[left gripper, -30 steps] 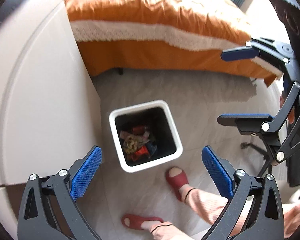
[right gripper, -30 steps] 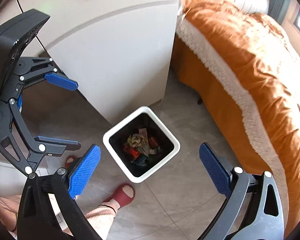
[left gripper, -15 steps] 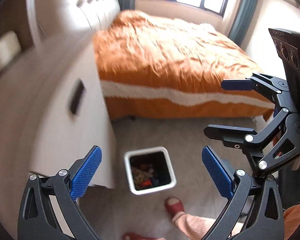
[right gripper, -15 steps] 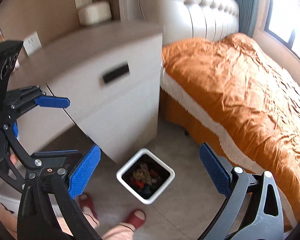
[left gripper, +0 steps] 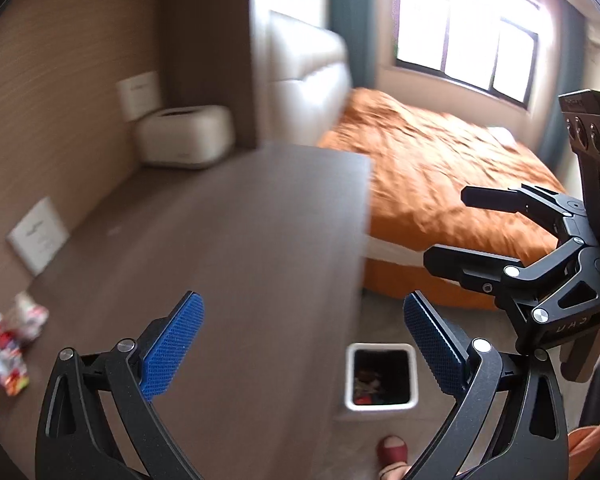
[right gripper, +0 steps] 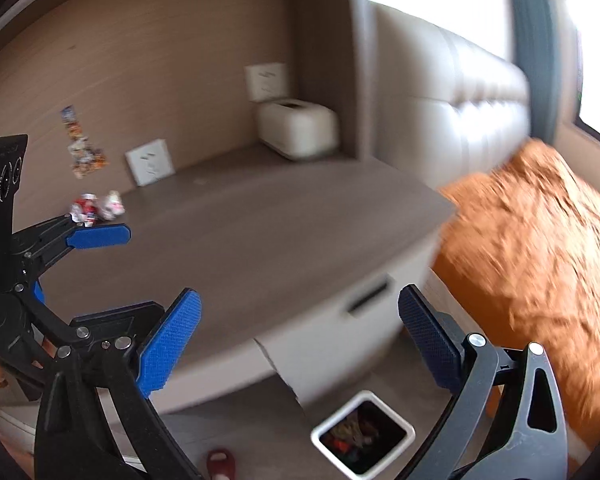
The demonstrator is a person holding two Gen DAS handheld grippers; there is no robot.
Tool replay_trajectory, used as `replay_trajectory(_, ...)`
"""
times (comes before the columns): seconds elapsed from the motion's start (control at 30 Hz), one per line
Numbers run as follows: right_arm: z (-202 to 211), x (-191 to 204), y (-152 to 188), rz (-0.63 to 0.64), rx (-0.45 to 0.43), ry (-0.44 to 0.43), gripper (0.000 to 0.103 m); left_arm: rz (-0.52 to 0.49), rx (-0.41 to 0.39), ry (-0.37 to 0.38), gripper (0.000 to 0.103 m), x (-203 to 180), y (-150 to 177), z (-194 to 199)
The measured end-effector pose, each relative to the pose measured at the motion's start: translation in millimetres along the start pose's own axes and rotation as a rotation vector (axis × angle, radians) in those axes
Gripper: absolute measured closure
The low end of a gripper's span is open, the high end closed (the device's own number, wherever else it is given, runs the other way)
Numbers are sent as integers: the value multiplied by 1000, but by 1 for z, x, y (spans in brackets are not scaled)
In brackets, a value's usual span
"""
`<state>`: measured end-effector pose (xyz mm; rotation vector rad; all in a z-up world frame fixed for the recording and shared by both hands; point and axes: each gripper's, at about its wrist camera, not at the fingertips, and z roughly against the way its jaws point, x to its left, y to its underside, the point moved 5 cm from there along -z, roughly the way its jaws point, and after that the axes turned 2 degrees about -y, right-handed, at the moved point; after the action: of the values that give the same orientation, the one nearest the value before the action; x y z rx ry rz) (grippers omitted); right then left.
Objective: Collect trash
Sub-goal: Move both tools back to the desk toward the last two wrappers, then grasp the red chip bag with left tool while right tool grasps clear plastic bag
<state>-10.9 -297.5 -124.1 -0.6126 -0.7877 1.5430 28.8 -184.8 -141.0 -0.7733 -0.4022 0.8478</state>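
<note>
Bedroom w/ an orange bed point(left gripper: 440, 176) by the window; beside it runs a grey-brown tabletop point(left gripper: 240, 260) on a drawer unit, backed by a brown wall w/ socket plates and a cream tissue box point(left gripper: 186, 136) in the corner.

We hold both grippers up over the tabletop, empty. Left gripper point(left gripper: 300, 340) has its blue pads spread wide, nothing between them; right gripper point(right gripper: 300, 340) likewise wide apart & empty. Each shows in the other's view, side by side, apart.

Trash left to collect: crumpled red-and-white wrappers point(right gripper: 96, 208) sitting on the tabletop near the wall, far left end; in the left view they point(left gripper: 10, 344) lie at the frame's left edge, blurred. They're well apart from both grippers, closer to the left one.

White square bin point(right gripper: 362, 442) stands on the floor just past the tabletop's edge, below us, already holding mixed scraps – prob. placed there so stuff can be dropped straight in. A foot in a red slipper point(left gripper: 392, 450) is near it.

Our read: jaws are kept spread so we can reach for the wrappers next.
</note>
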Motion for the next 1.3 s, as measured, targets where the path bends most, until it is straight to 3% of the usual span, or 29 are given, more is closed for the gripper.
replay_trajectory(0.27, -42, 100, -51, 128, -39, -102, 4, 115, -48, -160, 5, 107, 13, 46)
replay_trajectory(0.53, -92, 190, -76, 207, -19, -195, 4, 208, -46, -301, 5, 202, 43, 76)
replay_trajectory(0.9, -166, 261, -91, 272, 59, -243, 4, 341, 3, -418, 5, 300, 78, 59)
replay_trajectory(1.1, -213, 294, -88, 364, 124, -268, 4, 371, 84, -440, 5, 342, 98, 31)
replay_trajectory(1.3, -259, 313, -94, 359, 237, -312, 4, 413, 179, -376, 5, 373, 115, 5)
